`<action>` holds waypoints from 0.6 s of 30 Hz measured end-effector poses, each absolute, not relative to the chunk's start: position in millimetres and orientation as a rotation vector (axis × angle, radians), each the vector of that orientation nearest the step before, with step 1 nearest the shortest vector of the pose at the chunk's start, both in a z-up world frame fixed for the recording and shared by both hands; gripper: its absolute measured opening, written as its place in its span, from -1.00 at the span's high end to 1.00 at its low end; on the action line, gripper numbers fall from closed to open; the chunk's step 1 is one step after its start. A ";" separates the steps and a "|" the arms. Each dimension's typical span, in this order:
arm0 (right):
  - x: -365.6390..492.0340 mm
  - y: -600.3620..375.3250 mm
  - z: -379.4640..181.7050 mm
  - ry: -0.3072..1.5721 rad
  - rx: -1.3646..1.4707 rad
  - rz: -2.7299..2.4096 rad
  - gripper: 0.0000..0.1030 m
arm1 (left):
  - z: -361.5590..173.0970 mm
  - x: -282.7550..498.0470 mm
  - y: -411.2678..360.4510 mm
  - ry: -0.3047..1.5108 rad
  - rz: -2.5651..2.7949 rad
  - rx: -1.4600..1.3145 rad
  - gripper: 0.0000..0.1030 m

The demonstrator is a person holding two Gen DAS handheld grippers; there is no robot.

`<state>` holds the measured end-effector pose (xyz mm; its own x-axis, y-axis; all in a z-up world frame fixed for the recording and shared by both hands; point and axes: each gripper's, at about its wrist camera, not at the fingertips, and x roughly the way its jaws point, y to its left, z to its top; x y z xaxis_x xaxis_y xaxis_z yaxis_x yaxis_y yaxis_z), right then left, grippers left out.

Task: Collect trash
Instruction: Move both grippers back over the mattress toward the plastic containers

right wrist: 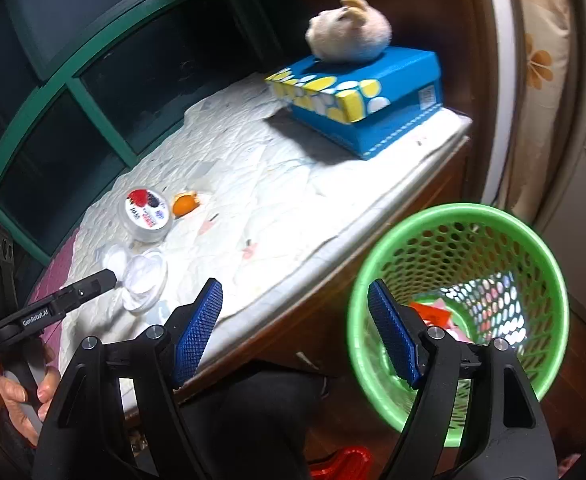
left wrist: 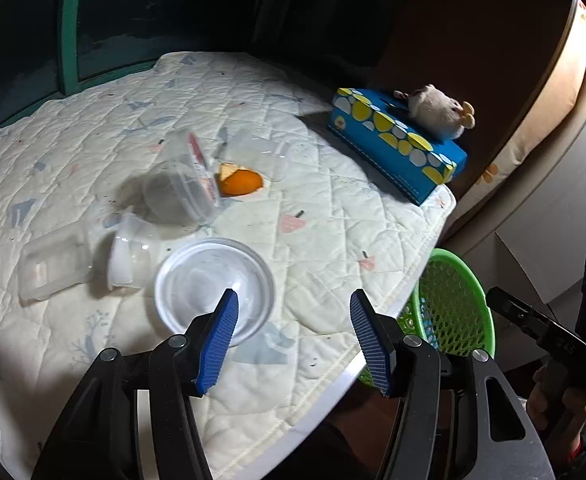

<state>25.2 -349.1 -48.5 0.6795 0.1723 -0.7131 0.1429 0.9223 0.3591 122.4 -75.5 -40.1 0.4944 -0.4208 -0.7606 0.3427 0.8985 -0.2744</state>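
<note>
Now both tools hang over the near edge of a table (left wrist: 333,216) covered with a pale quilted cloth. The left tool (left wrist: 293,340) has its blue pads spread apart with nothing between them; seen from its own camera, the left pad overlaps a round clear plastic lid (left wrist: 213,280) lying on the cloth, though whether it touches the lid I cannot tell. Left of that lid lie a small clear cup (left wrist: 133,256) on its side and a clear rectangular tub (left wrist: 53,264). Farther off sits a round clear container with a red-printed lid (left wrist: 185,192), tipped over, and just right of it a piece of orange peel (left wrist: 239,182). At the far right of the table stands a blue tissue box with yellow and white dots (left wrist: 397,148), and a small plush toy (left wrist: 437,112) rests on top of it. The right tool (right wrist: 295,332) is likewise released, its pads wide apart and empty; its right pad sits in front of a green mesh basket (right wrist: 533,240) standing on the floor beside the table's near right corner. Red and pale scraps (right wrist: 433,312) already lie in the bottom of the basket. A hand (right wrist: 21,396) grips the left tool's handle at the lower left of the right camera's view.
</note>
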 end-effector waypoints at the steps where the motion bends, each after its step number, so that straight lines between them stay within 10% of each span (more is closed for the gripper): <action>1: 28.3 -343.6 -47.7 0.831 0.403 0.028 -0.46 | -39.9 124.3 -65.7 0.944 -0.444 -0.099 -0.09; 18: 69.3 -240.9 -51.2 0.889 0.292 0.220 -0.46 | -52.7 130.7 60.8 0.952 -0.259 -0.151 -0.09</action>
<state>69.3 -240.9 -51.2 0.6115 0.3081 -0.7288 -0.0679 0.9381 0.3396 130.7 60.8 -52.7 0.5523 -0.2841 -0.7837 0.1522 0.9587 -0.2403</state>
